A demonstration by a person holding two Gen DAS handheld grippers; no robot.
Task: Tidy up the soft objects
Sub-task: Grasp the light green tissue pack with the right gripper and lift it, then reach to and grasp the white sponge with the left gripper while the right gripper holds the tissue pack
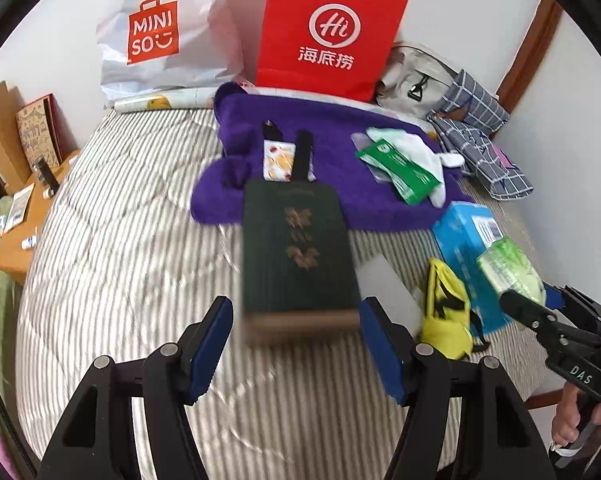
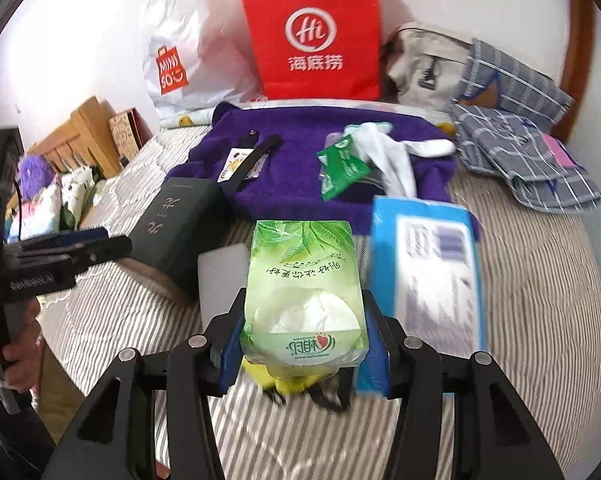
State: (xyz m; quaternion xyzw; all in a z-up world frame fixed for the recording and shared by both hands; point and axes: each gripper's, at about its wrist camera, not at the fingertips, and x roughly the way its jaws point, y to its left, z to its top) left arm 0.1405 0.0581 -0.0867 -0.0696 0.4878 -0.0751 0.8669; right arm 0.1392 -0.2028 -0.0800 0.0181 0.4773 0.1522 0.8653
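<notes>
Gripping a green tissue pack (image 2: 302,294) between its blue pads, the right claw (image 2: 302,344) is holding it above a striped quilt (image 2: 540,320) that is covering the bed. Under the pack a yellow pouch (image 2: 284,380) is lying on the quilt, and a blue box (image 2: 424,264) is sitting just beside it. Off to the left, the left claw (image 1: 296,354) is standing open with nothing between its pads, hovering near a dark green book (image 1: 296,248) whose far end is touching a purple towel (image 1: 332,152). White socks (image 1: 420,152) and a green packet (image 1: 400,168) are resting on that towel. Along the white wall at the head of the bed a red paper bag (image 1: 328,36) and a white Miniso bag (image 1: 160,40) are standing upright, and folded checked cloth (image 1: 484,148) is lying at the right. A wooden worktop (image 1: 24,224) is running beside the bed.
</notes>
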